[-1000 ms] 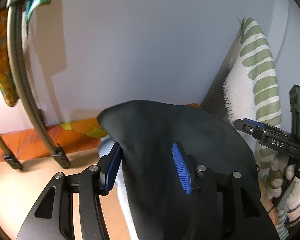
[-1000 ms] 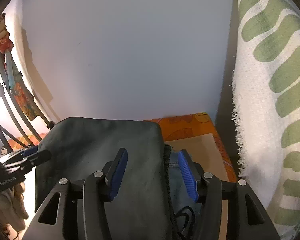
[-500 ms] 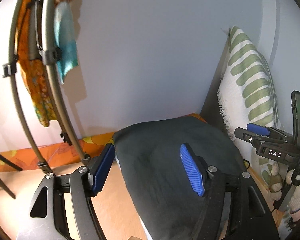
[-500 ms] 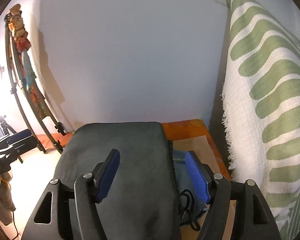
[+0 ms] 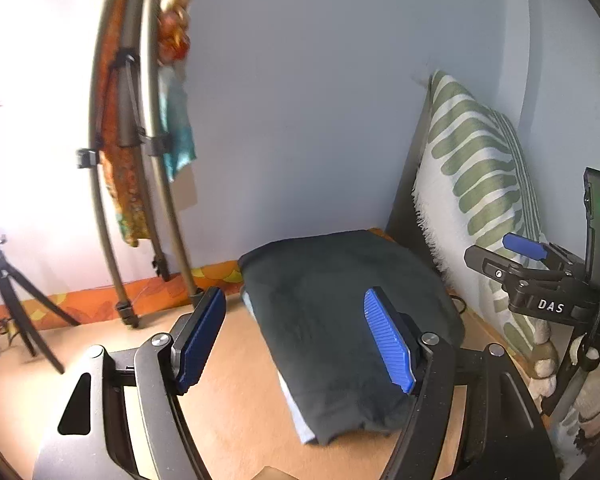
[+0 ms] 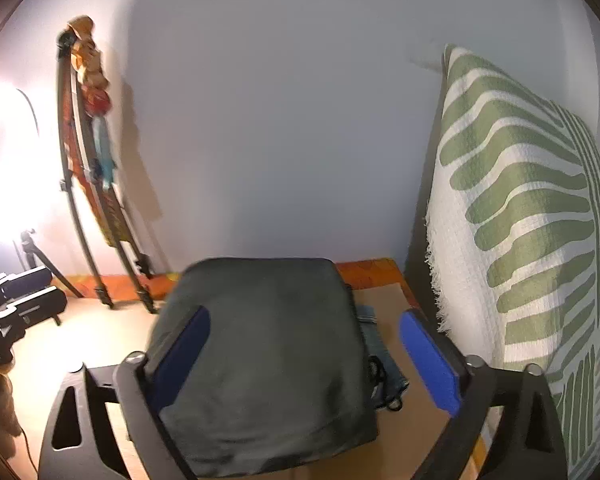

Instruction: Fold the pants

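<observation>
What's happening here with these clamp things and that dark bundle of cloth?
A person holds a two-finger gripper in each hand and is folding pants. The dark pants lie folded in a neat stack on the wooden surface, on top of a light blue garment. The left gripper and the right gripper are both open and hold nothing. A green-striped pillow leans beside the stack.

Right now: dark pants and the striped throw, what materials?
Dark pants: soft matte woven cloth, likely cotton; no sheen, rounded folds. Striped throw: coarse white-and-green weave, probably cotton; visible texture, frayed fringe along its edge.
</observation>
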The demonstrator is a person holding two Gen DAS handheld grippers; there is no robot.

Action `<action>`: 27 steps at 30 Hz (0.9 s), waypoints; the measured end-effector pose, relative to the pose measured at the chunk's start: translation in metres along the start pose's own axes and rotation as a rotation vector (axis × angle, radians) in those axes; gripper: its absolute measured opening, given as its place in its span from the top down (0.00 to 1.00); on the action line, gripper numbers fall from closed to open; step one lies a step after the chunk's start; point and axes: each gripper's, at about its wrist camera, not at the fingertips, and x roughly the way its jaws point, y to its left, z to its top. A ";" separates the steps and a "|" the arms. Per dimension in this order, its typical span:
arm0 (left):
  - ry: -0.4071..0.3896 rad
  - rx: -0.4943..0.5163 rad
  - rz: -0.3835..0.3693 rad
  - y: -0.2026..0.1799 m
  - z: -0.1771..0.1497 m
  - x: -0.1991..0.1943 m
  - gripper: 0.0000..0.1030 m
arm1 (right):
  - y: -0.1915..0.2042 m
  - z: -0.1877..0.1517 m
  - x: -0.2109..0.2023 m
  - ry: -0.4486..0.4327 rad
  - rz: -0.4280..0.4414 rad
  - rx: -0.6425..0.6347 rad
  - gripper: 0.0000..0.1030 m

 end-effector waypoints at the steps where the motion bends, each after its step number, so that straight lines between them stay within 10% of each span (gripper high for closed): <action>1: -0.005 0.003 0.005 0.002 -0.001 -0.006 0.30 | 0.005 0.000 -0.006 -0.010 0.002 0.000 0.00; 27: -0.011 -0.044 0.033 0.032 -0.088 -0.179 0.15 | 0.114 -0.072 -0.156 -0.045 -0.018 0.028 0.00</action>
